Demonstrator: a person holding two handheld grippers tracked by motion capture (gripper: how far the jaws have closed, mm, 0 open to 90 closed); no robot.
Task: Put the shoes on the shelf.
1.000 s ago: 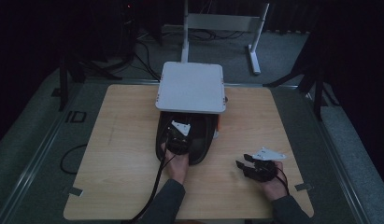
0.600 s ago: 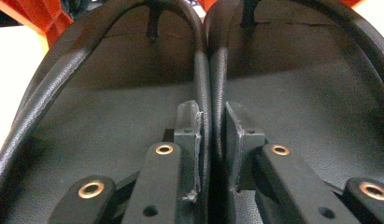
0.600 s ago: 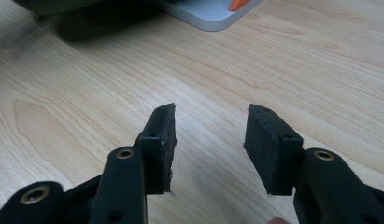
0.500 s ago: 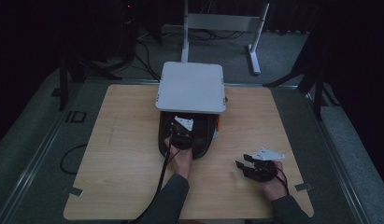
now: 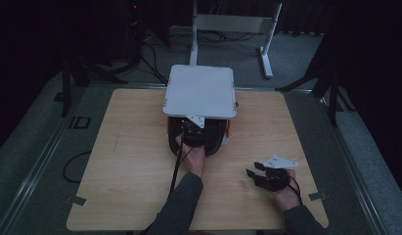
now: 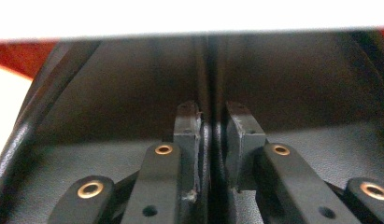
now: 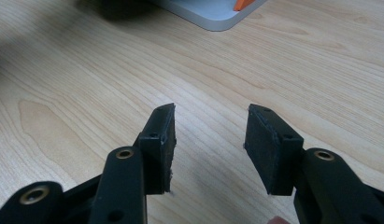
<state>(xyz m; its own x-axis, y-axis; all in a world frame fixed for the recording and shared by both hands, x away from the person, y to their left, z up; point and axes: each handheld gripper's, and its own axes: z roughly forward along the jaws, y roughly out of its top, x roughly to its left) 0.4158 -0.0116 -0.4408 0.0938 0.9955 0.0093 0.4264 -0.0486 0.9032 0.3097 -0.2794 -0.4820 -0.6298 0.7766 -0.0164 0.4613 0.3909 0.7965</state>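
- Black case [image 5: 215, 139], high view: it sits at the centre of the wooden bench [image 5: 130, 161], towards the far edge. A flat grey panel [image 5: 201, 90] lies over its far part and hides most of it. An orange part [image 5: 229, 129] shows at the case's right side, just under the panel edge.
- High view, left side: the left tongs [image 5: 191, 131] reach into the case's open near side, with the left hand [image 5: 193, 159] right behind them. The panel blocks any sight of the tips.
- High view, right side: the right tongs [image 5: 253, 169] rest in the right hand [image 5: 284, 191] near the bench's near right corner, well apart from the case, tips spread. A metal stand [image 5: 235, 22] and a loose cable [image 5: 74, 166] are on the floor around the bench.
- Left gripper view: the case interior [image 6: 124, 93] is dark, leather-like material with a vertical ridge [image 6: 210, 70] down the middle. The left tongs [image 6: 213, 116] are nearly together, one tip on each side of that ridge; whether they pinch it cannot be told. The panel's pale edge [image 6: 189, 16] spans the top.
- Right gripper view: the right tongs [image 7: 210, 121] stand wide apart with nothing between them, above bare bench grain [image 7: 87, 93]. The panel's corner [image 7: 213, 11] and an orange tab [image 7: 243, 3] lie ahead.
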